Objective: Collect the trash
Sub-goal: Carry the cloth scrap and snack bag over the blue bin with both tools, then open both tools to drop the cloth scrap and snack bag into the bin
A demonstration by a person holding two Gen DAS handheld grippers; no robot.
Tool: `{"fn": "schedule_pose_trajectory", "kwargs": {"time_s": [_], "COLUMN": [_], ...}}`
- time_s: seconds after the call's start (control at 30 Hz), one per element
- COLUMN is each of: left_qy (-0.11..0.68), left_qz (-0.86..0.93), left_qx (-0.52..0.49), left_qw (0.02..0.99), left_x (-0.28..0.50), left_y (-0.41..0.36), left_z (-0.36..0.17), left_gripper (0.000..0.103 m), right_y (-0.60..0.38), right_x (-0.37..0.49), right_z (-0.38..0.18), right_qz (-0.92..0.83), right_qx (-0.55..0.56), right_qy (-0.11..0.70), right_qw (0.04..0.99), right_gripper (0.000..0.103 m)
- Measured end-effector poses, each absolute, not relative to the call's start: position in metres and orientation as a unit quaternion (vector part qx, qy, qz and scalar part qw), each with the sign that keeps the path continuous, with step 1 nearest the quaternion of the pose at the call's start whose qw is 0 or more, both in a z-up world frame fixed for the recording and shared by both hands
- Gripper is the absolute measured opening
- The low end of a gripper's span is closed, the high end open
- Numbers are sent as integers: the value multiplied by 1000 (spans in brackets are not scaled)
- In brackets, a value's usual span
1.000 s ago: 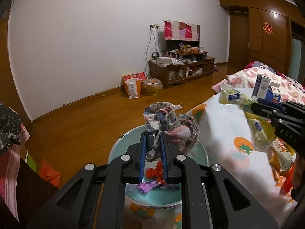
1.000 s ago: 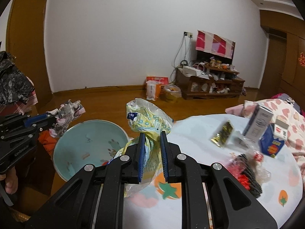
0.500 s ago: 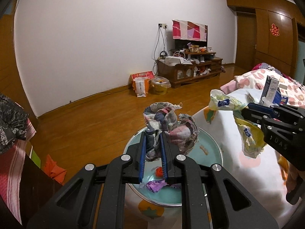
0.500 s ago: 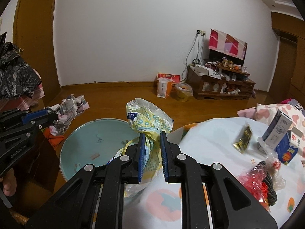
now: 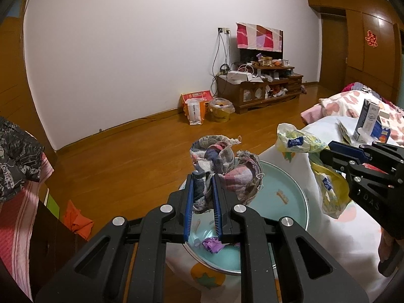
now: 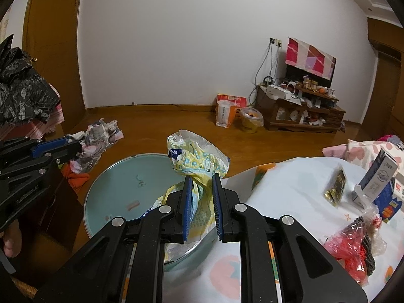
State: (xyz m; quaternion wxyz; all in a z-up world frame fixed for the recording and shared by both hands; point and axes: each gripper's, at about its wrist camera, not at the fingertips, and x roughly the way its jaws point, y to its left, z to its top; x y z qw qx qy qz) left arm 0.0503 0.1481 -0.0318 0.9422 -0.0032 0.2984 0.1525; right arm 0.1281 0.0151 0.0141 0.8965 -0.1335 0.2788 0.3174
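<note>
The left gripper (image 5: 203, 176) is clamped on a crumpled patterned rag (image 5: 224, 169), its jaws nearly closed around a fold; the rag bunches upward and to the right above the pads, held over the pale blue basin (image 5: 290, 189). The right gripper (image 6: 201, 176) is likewise pinched tight on a yellow-and-white plastic bag (image 6: 197, 161) at its gathered middle, the bag's long axis running roughly upright, its puffed printed end rising above the pads and its tail hanging down over the basin's rim, beside the bed (image 6: 290, 189). Purple scraps (image 5: 212, 243) lie in the basin bottom.
</note>
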Motion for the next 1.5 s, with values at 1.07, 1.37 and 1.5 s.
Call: {"fn": "schedule_pose_trajectory", "kwargs": {"time_s": [1.07, 1.37, 1.5], "left_qy": [299, 300, 301], "left_qz": [154, 153, 152], "left_qx": [-4, -5, -5], "left_qw": [942, 942, 941], "left_x": [53, 52, 52], "left_y": [151, 150, 147], "left_z": [-34, -37, -40], "left_gripper": [14, 15, 15], "right_y": [21, 20, 20], "right_x": [127, 127, 127], "right_z": [14, 12, 12], "right_qz": [318, 320, 320], "right_qx": [-136, -139, -140], "right_qy": [281, 282, 282], "right_qw": [895, 894, 893], "right_gripper": [17, 17, 17]}}
